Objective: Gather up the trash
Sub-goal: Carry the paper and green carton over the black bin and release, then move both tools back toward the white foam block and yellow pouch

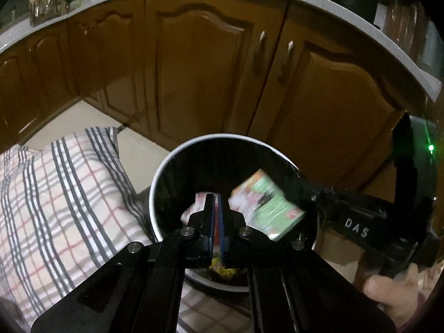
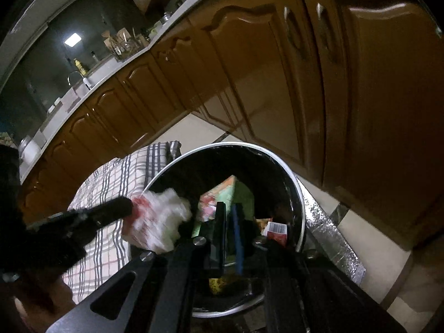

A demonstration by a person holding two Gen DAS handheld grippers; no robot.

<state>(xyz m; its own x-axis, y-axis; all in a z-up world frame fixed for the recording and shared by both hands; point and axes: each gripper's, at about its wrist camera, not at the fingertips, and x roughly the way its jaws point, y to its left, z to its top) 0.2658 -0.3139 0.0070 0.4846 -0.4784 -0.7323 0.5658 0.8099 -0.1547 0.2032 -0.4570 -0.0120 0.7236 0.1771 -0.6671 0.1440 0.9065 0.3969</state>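
A soft, rumpled cloth [image 1: 55, 188], checked in grey and red lines on a pale ground, was spread over the floor at the left, its edge touching the trash bin. The trash bin [image 1: 158, 177], a round container with a thin white rim and a glossy black lining, was seen from above near the middle of both views, standing on pale floor tiles in front of brown, glossy wooden cabinet doors [image 1: 194, 63] with arched panels and metal handles. The left gripper [image 1: 216, 197] was held over the bin's mouth with its jaws closed on a crumpled white wrapper [image 2: 158, 219] marked with red, thin and plastic-like, held above the bin's left rim. The right gripper [image 2: 229, 208] was also over the bin; whether its narrowly parted jaws held anything could not be told. Just beyond its fingers a flat, rectangular green-and-pink packet [image 1: 266, 205] was blurred; its long axis ran from near left to far right in the left wrist view, and it was tilted. Further packets lay in the bin, among them a red box [image 2: 276, 231] at the right wall. A strip of crinkled silver foil [image 2: 330, 227] lay on the floor at the bin's right.
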